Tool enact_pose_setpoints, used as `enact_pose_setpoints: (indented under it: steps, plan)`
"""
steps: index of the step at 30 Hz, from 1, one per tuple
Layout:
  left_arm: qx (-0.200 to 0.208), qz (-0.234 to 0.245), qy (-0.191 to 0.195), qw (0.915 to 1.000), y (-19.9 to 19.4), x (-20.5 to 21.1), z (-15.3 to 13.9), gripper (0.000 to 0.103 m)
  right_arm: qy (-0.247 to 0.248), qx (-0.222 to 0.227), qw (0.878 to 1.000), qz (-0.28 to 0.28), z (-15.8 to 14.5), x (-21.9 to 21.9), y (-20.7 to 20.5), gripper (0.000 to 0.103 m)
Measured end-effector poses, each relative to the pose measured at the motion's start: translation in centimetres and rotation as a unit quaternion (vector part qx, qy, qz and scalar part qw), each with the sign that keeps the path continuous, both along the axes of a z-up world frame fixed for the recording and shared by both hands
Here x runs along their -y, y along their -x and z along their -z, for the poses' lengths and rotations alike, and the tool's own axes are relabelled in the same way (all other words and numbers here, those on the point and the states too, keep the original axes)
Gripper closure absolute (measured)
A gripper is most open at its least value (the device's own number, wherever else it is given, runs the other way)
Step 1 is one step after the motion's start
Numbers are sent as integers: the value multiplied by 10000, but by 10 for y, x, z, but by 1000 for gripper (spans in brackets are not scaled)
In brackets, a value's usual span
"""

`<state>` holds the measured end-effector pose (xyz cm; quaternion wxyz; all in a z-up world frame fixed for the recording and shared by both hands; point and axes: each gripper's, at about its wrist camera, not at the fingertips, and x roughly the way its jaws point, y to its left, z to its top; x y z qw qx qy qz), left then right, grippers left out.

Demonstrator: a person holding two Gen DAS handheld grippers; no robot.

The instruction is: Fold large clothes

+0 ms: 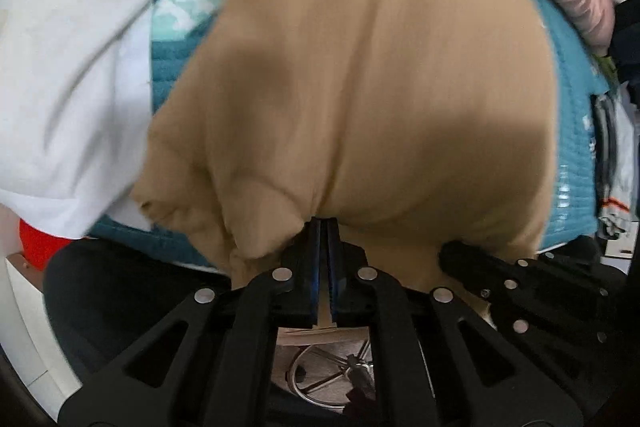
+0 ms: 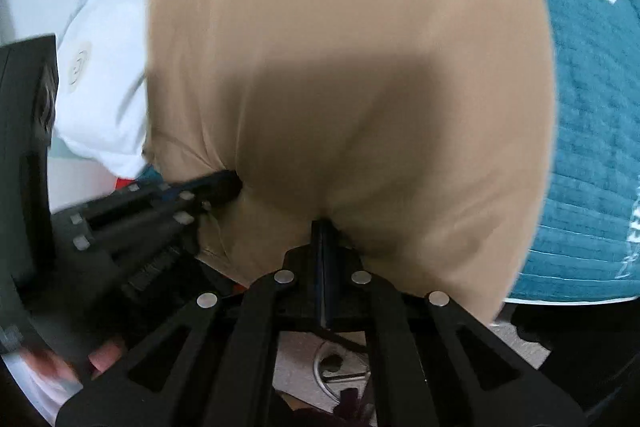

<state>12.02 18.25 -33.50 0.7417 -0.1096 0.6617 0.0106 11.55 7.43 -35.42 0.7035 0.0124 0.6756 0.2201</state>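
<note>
Pinching tan garment edge: left gripper and right gripper both clamped, over teal blanket.

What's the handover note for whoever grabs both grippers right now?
Left gripper: shut on the near edge of the tan fabric garment.
Right gripper: shut on the same edge, close beside the left.
Garment drapes from both grips over the teal quilted bedspread; a white cloth lies to the left.
Done: edge gripped at two points.
Left: lay it down and finish the folds; fold count not visible.
</note>
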Motion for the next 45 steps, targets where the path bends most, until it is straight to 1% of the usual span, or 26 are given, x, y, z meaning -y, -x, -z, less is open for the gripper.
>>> enact_pose_setpoints:
  steps: [2,4,6,8,10,12,13,16,17,18,19,20,21,22,23,25,26,27,29,30,33,37,39,41,44,45]
  plan:
    - [55,8,-237,9997,6,-7,-11,98,71,126,9999,5,-12,12,0,103]
    - [9,-66,-266,9996,9,-14,-11,98,131,174,9996,202,-19,30,-3,103]
    - [-87,-155,-188,9997,7,-20,-1,98,264,155,9986,436,-16,48,-7,103]
    - [-196,-245,-84,9995,2,-21,13,98,86,-107,9977,668,-1,60,-12,103]
    - [-278,-230,-227,9991,-4,-17,17,98,-10,-244,9968,757,10,63,-12,103]
    - [-261,-134,-407,9987,-7,-7,9,98,143,-111,9976,670,5,59,-9,103]
    - [-237,-99,-430,9987,-6,-1,8,98,181,-69,9978,637,1,54,-10,100]
    - [-175,-19,-413,9990,-4,5,-1,97,109,-101,9974,699,-7,54,-5,97]
    - [-148,-29,-340,9993,-2,7,-6,91,82,-107,9973,725,-9,54,-6,94]
    - [-109,-32,-226,9997,-1,8,-10,75,42,-99,9971,750,-12,54,-6,78]
    - [-38,-32,-62,10000,0,9,-16,64,-14,-44,9969,787,-18,56,-6,49]
    - [31,-48,3,10000,1,10,-22,40,-31,15,9966,818,-20,62,-8,33]
    - [122,-73,-56,9999,1,11,-28,29,57,243,9951,953,-29,65,-8,14]
    - [216,-67,-163,9996,1,7,-35,29,124,437,9934,1058,-35,67,-7,11]
    - [286,-16,-235,9993,-2,8,-43,29,139,616,9914,1146,-41,69,-8,10]
    - [372,-25,-119,9992,-5,5,-51,25,-77,536,9918,1156,-47,71,-12,10]
    - [428,-57,-48,9991,-16,-8,-53,22,-152,506,9916,1179,-49,77,-15,10]
    - [475,-89,-51,9988,-20,-13,-56,22,-178,523,9905,1256,-51,80,-18,9]
    - [475,-126,-77,9988,-21,-24,-51,22,-119,547,9894,1341,-52,87,-24,9]
    - [467,-149,11,9988,-27,-30,-49,22,-129,523,9892,1363,-50,87,-26,9]
    - [403,-270,379,9981,-40,-61,-40,22,-189,393,9865,1575,-47,97,-36,9]
    - [244,-379,761,9961,-58,-83,-21,22,-100,235,9852,1697,-37,104,-51,9]
    - [169,-358,1290,9909,-69,-92,-5,22,-89,169,9860,1658,-31,102,-58,9]
    - [91,-342,1695,9849,-77,-99,8,22,-66,100,9868,1614,-26,99,-63,9]
    - [-14,-331,2032,9786,-88,-107,27,14,-24,10,9874,1580,-16,91,-75,9]
    - [-28,-287,2168,9758,-90,-109,32,13,-67,-40,9878,1556,-13,88,-81,9]
